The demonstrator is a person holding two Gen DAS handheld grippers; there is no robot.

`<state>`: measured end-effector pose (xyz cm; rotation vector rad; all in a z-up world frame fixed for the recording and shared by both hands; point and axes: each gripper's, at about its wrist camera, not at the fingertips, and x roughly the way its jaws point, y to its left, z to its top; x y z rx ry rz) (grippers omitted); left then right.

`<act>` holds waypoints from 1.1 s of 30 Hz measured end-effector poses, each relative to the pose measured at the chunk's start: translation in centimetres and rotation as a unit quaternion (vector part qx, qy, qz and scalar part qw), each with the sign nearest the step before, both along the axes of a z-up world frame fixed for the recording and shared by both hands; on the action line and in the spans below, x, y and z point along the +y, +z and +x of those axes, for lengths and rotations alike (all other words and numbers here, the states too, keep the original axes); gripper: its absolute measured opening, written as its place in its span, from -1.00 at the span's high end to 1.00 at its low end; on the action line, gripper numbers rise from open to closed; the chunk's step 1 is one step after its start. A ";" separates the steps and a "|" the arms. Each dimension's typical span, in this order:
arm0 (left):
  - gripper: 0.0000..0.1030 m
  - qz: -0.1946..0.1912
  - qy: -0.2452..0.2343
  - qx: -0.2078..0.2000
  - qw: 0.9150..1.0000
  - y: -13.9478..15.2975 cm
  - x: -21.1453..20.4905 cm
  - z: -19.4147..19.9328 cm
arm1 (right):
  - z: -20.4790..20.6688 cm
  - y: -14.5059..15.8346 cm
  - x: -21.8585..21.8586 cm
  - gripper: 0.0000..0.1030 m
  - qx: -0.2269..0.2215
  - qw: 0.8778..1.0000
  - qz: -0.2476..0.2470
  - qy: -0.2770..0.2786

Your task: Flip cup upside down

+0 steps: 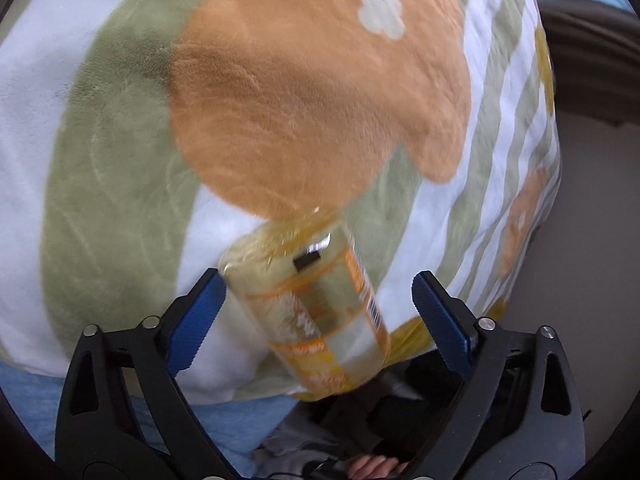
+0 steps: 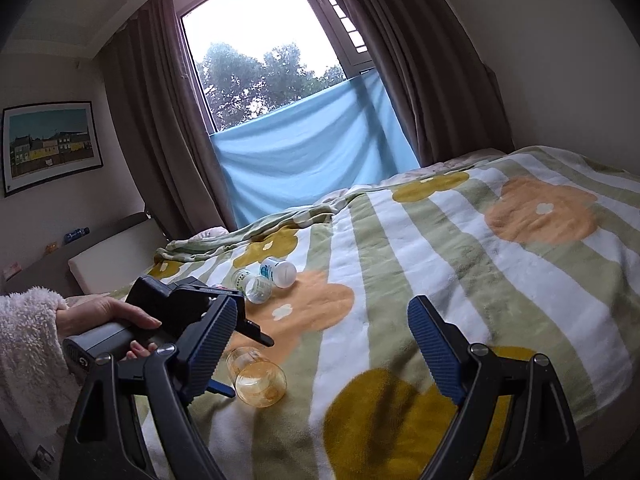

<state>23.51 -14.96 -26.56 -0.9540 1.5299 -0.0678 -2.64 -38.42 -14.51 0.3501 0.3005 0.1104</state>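
A clear yellow-orange printed cup (image 1: 316, 308) lies on its side on the striped flower blanket (image 1: 120, 160), blurred. My left gripper (image 1: 320, 312) is open, its blue pads (image 1: 196, 320) wide on either side of the cup, not clamping it. In the right wrist view the same cup (image 2: 258, 376) lies on its side with its mouth toward the camera, and the left gripper (image 2: 244, 360) is around it, held by a hand. My right gripper (image 2: 324, 352) is open and empty above the blanket (image 2: 440, 248), to the right of the cup.
Two small bottles (image 2: 268, 276) lie on the blanket farther back. The bed's edge is at the left, with a headboard shelf (image 2: 60, 256) beyond. A window with brown curtains and a blue cloth (image 2: 312, 152) is behind the bed.
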 end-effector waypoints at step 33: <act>-0.17 0.334 -0.068 -0.442 0.829 4.8 0.0 -4.2 | 1.0 -2.9 6.3 -0.66 0.031 0.992 -0.087 0.087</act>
